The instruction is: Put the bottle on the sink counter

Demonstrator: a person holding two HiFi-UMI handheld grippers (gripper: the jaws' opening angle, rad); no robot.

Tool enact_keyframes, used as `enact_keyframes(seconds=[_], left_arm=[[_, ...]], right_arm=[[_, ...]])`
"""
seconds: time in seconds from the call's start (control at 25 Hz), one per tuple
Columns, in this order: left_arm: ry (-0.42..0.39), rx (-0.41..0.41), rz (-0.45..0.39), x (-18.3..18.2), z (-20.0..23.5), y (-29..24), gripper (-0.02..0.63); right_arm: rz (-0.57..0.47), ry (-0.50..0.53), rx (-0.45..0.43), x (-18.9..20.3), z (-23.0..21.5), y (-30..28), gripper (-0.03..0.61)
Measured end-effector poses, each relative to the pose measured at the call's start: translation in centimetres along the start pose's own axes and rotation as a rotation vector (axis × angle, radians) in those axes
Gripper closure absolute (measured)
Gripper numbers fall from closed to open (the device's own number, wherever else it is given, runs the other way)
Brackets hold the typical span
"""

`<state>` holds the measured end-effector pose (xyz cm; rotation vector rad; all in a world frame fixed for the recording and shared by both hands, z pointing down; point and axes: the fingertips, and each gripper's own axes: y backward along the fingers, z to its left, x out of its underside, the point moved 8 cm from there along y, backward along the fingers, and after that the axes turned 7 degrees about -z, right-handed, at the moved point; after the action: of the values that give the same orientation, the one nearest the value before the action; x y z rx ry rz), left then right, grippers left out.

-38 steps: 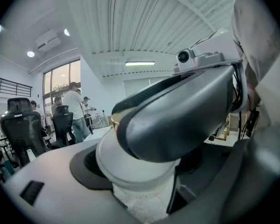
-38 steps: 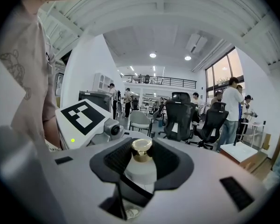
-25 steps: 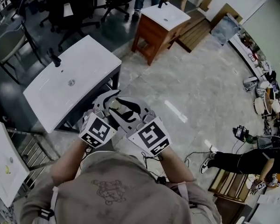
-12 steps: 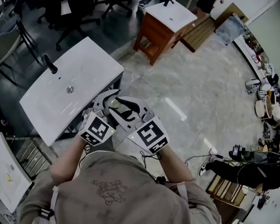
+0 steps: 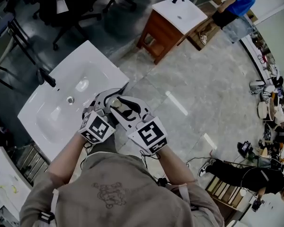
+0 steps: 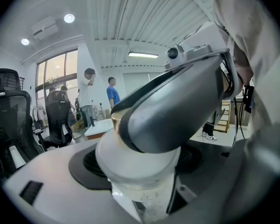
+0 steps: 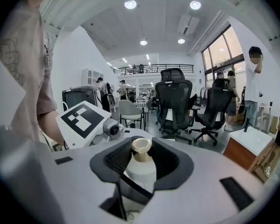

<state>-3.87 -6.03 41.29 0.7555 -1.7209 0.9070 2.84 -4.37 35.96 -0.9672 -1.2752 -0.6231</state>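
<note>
- Both forearms reach forward from the chest, bent at the elbows, with the wrists close together. The marker cube of the left gripper (image 5: 106, 98) sits just beside that of the right gripper (image 5: 124, 108).
- The two grippers point forward and slightly down, and their tips converge on one spot.
- The bottle (image 5: 115, 103) is held between them. It is white with a tan open neck and stands upright.
- In the right gripper view the jaws are clamped on the bottle's body, which sits in the black padded recess with its neck rising above the pads.
- In the left gripper view the jaws likewise press on the bottle's white shoulder. One grey jaw of the right gripper crosses just in front of it.
- The bottle hangs over the near edge of the sink counter (image 5: 97, 63), toward that edge's right corner. The views do not show whether its base touches the top.
- Further on in the counter lie the basin with its drain (image 5: 70, 100), and the black faucet (image 5: 46, 77) stands at the far left edge.
- Well beyond, across the tiled floor, stands a wooden vanity (image 5: 166, 26) with a white top, and a person in a blue shirt (image 5: 237, 4) is beside it.
</note>
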Motion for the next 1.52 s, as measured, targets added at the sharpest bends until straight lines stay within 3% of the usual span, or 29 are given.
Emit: enact_keyframes(seconds=[0.44,1.0,1.32,1.52], left_arm=[[-0.005,0.064,-0.023,5.5,7.9,-3.9,0.275],[0.083,0.101,0.024,12.2,9.9,-9.3,0.275],[0.165,0.028,0.107,16.0,10.0,-11.0,0.275],[0.169,-0.014,0.173,17.4,10.2,-11.7,0.275]], right_arm=[[0.036,-0.014,0.056,2.4,-6.4,-7.4,0.439],[0.12,-0.055,0.09,8.5,-11.3,-10.7,0.44],[0.1,-0.089,0.077,12.4,-13.0,-11.8,0.44],[0.103,-0.102,0.061,14.0,-14.0,-12.6,0.44]])
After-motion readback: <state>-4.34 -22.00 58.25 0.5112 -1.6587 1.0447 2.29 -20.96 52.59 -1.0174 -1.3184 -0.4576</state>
